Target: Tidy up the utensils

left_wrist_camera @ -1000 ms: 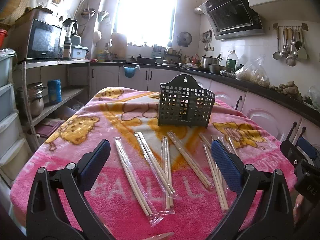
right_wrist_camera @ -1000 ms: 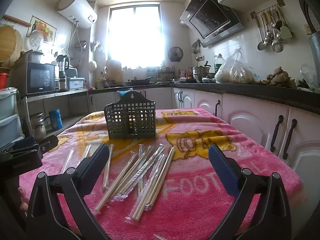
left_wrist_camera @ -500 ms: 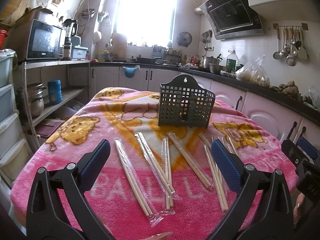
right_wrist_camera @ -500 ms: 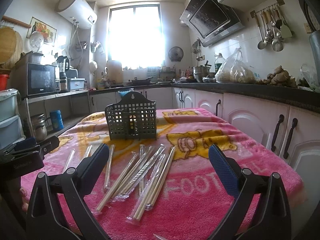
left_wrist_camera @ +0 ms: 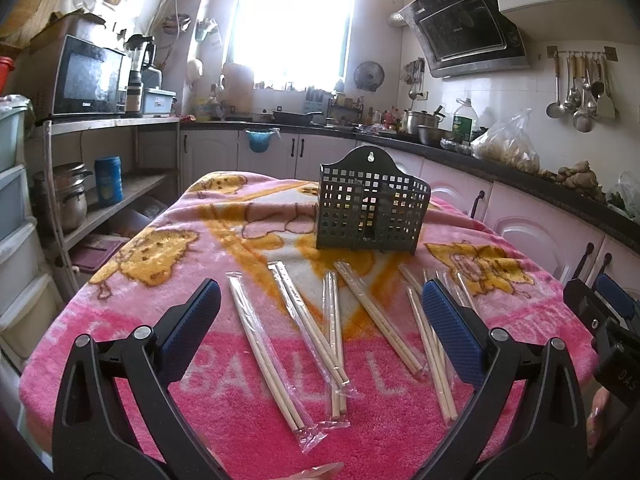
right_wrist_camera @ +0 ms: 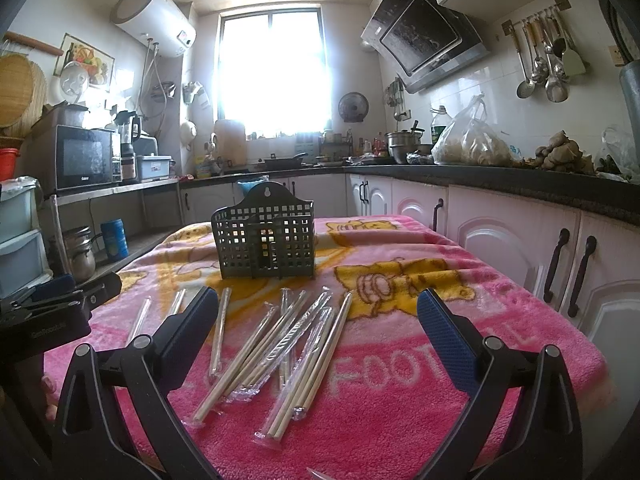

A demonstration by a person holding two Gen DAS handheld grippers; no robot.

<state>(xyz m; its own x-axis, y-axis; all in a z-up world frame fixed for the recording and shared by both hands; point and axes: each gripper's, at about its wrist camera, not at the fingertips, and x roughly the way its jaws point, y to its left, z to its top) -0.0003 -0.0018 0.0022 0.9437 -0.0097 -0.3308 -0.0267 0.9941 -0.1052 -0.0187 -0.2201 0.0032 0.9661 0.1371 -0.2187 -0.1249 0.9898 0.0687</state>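
Several pairs of wooden chopsticks in clear plastic sleeves (left_wrist_camera: pixel 320 320) lie spread over the pink blanket (left_wrist_camera: pixel 240 360), also in the right wrist view (right_wrist_camera: pixel 280 340). A dark perforated utensil basket (left_wrist_camera: pixel 370 208) stands upright behind them, also in the right wrist view (right_wrist_camera: pixel 266 238). My left gripper (left_wrist_camera: pixel 320 332) is open and empty above the near chopsticks. My right gripper (right_wrist_camera: pixel 316 330) is open and empty above the right-hand bundle. The right gripper's body shows at the left view's right edge (left_wrist_camera: pixel 600 312); the left gripper's body shows at the right view's left edge (right_wrist_camera: pixel 52 308).
The table's blanket (right_wrist_camera: pixel 480 320) drops off at the near and side edges. White cabinets (right_wrist_camera: pixel 520 248) and a dark counter run along the right. A shelf with pots and a blue can (left_wrist_camera: pixel 108 180) and plastic drawers (left_wrist_camera: pixel 16 240) stand at the left.
The right wrist view has shifted slightly, with the basket and chopsticks moving a little right in frame. The left view is unchanged. Both grippers stay open.
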